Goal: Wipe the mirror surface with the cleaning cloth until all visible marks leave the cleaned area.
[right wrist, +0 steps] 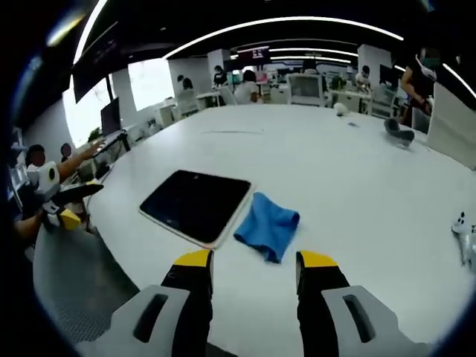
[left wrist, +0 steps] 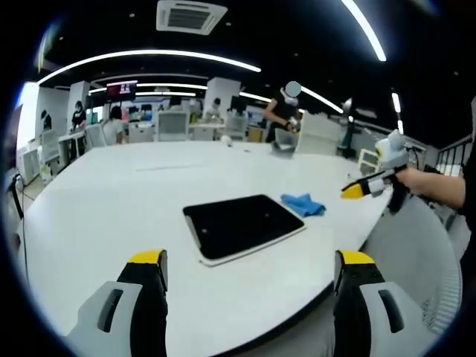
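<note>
The mirror (left wrist: 242,225) is a dark rectangle in a thin white frame, lying flat near the front edge of the big white table (left wrist: 134,201). A crumpled blue cloth (left wrist: 303,204) lies just beside its right corner. My left gripper (left wrist: 249,260) hovers off the table edge, short of the mirror, open wide with nothing in it. In the right gripper view the mirror (right wrist: 197,204) is left of the cloth (right wrist: 268,226), their edges about touching. My right gripper (right wrist: 254,260) stands open and bare just short of the cloth. That gripper (left wrist: 355,189) also appears at the table's right side, held by a hand.
A small white figurine (right wrist: 465,232) lies at the table's right edge, and a grey object (right wrist: 399,132) and a small white one (right wrist: 341,109) sit farther back. Mesh chair backs (right wrist: 74,282) stand at the table's rim. People sit at desks (left wrist: 111,130) behind.
</note>
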